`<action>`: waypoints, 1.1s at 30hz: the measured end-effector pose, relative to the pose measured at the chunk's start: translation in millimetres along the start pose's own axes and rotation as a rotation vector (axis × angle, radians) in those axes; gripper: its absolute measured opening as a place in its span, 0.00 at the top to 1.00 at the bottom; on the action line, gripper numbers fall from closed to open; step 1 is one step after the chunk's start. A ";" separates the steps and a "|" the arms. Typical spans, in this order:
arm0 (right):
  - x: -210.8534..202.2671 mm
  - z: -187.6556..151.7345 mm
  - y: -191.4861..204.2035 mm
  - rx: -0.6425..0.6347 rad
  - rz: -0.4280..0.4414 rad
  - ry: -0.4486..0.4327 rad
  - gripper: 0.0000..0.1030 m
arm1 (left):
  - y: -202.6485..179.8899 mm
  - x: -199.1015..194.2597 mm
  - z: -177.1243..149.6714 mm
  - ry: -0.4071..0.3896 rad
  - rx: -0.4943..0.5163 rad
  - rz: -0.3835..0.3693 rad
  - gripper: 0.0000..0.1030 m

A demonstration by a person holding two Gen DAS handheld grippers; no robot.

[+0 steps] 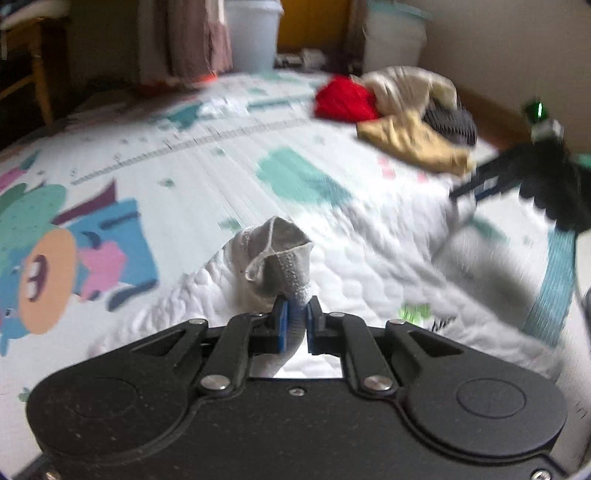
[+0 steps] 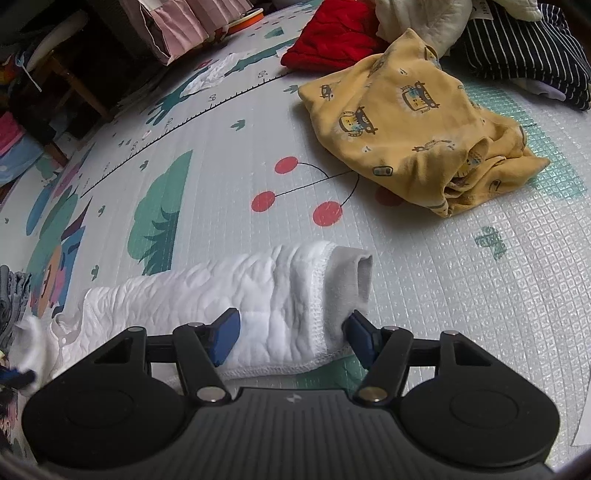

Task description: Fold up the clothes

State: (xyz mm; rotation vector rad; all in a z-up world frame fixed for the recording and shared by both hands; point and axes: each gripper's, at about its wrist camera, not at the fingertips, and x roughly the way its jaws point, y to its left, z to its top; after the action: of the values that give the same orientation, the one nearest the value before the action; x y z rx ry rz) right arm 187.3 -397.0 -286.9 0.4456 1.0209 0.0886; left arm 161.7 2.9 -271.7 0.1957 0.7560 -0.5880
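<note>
- On the play mat [image 2: 229, 155], the white quilted garment [image 2: 207, 291] lies spread between the two grippers, so that's where the job sits right now.
- Left side first: the left gripper [image 1: 297, 319] has its fingers [image 1: 281, 321] pinched tight on a grey ribbed cuff [image 1: 280, 251], which stands up crumpled above them. Looks soft and floppy, zero stiffness, so it'll sag wherever it isn't held.
- Middle: the quilted body looks light but a bit puffy. My guess is it folds fine but won't crease sharp and may spring back open.
- Right side: the right gripper [image 2: 291, 341] has its fingers [image 2: 225, 339] spread wide, straddling the sleeve end with the other grey cuff [image 2: 354, 280]. Can't tell if they touch the cloth yet.
- Best place to grab, I'd say, is the stitched seam where cuff meets quilting. It's thicker, so less likely to slip out.
- Far right: the yellow printed piece [image 2: 402, 122], red garment [image 2: 332, 33] and striped garment [image 2: 524, 55] wait in a pile, well apart.
</note>
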 end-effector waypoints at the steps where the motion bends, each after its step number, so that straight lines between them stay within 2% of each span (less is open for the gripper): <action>1: 0.1 -0.3 -0.1 0.000 0.001 0.002 0.37 | -2.2 5.5 -0.8 0.014 0.008 0.009 0.93; 9: 1.1 0.1 0.9 -0.019 0.003 0.019 0.37 | -11.3 24.2 2.3 0.055 0.017 0.009 0.92; 10: 1.3 0.1 1.3 -0.019 0.002 0.019 0.37 | -11.2 24.7 2.0 0.059 0.013 -0.012 0.89; 12: 1.2 0.1 1.9 -0.020 0.002 0.019 0.37 | -9.3 20.3 2.1 0.052 -0.007 -0.067 0.63; 13: 0.7 0.1 1.9 -0.021 0.003 0.018 0.37 | -6.9 14.0 3.2 0.043 -0.036 -0.103 0.58; 15: -0.4 0.0 1.0 -0.018 0.006 0.015 0.37 | -0.6 -10.9 5.7 -0.004 -0.103 -0.176 0.57; 17: -1.2 -0.2 -2.0 -0.003 0.009 0.010 0.37 | 8.9 -40.7 5.9 -0.062 -0.142 -0.196 0.57; 19: -1.8 -0.5 -3.8 0.010 0.015 0.006 0.37 | 29.0 -66.8 2.2 -0.115 -0.192 -0.153 0.59; 21: -2.6 -0.2 -4.1 0.010 0.020 0.000 0.37 | 57.9 -84.5 -5.3 -0.149 -0.240 -0.040 0.63; 23: -3.8 0.5 -4.1 0.017 0.029 -0.008 0.37 | 82.3 -87.5 -12.9 -0.145 -0.262 0.064 0.67; 25: -5.1 1.2 -4.3 0.029 0.039 -0.019 0.37 | 94.4 -82.1 -19.7 -0.139 -0.256 0.116 0.70; 26: -5.7 1.4 -4.1 0.030 0.042 -0.023 0.37 | 97.4 -77.5 -23.0 -0.133 -0.258 0.125 0.72; 29: -6.9 1.1 -4.3 0.031 0.049 -0.029 0.37 | 90.1 -53.0 -35.1 -0.109 -0.249 0.073 0.73; 31: -7.3 0.6 -6.1 0.043 0.056 -0.031 0.37 | 79.3 -27.2 -45.4 -0.032 -0.224 0.042 0.73; 33: -8.3 0.1 -8.1 0.058 0.062 -0.035 0.37 | 61.5 -14.9 -51.7 -0.037 -0.130 0.076 0.74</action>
State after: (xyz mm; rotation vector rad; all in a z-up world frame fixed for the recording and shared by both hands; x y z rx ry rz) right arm 181.9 -406.7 -283.4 0.5302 0.9778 0.1063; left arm 157.6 79.1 -300.9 0.0930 0.7452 -0.4675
